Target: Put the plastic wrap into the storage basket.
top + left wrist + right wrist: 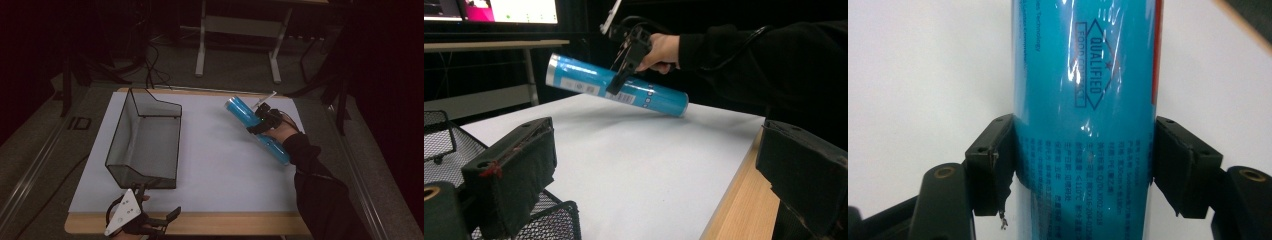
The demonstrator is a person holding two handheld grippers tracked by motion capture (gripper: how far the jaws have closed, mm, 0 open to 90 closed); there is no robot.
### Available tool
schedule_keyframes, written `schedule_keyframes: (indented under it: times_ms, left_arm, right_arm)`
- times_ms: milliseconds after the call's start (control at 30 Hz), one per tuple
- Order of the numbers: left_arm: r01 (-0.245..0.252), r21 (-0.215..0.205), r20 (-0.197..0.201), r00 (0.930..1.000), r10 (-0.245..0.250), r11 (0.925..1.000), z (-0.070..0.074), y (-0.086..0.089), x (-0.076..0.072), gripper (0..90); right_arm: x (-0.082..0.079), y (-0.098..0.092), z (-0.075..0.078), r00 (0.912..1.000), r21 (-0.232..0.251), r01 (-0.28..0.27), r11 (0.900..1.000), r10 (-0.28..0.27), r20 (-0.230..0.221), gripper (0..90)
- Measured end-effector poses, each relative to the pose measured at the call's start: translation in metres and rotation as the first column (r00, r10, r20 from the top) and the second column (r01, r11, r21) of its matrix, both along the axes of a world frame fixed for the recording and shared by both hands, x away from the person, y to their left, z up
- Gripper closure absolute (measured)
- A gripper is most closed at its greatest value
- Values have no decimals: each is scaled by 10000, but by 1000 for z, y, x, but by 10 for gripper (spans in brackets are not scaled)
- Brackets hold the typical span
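- Done: my right gripper (261,122) has its fingers (993,165) clamped on the blue tube (255,129), tilted above the desk (225,170).
- Left: carry it to the mesh basket (142,145), I judge.
- My left gripper (150,220) waits, fingers (509,175) wide and empty.

The blue tube (1083,120) wears a glossy, crinkled plastic film with a silvery cap, while beside it the table's white sheet (220,165) looks matt and paper-smooth over a bare wood edge (225,224), and the basket (145,145) is fine black wire mesh.
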State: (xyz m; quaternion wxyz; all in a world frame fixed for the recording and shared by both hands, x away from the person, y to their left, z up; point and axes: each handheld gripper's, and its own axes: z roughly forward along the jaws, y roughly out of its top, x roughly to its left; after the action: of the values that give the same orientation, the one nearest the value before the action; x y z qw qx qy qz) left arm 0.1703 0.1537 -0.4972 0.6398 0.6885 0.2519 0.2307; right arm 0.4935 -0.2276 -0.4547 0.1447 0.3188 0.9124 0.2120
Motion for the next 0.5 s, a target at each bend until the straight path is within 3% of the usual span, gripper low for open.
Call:
schedule_keyframes:
  times_ms: [167,500]
  left_arm:
    - [38,5,7,10000,-38,10000,0,0,0,35]
    - [51,33,-24,10000,-51,10000,-1,0,0,35]
  right_arm:
    - [8,9,-16,9991,-571,90,9983,-113,-403,318]
    - [16,12,-32,9961,-905,92,9958,-170,-866,317]
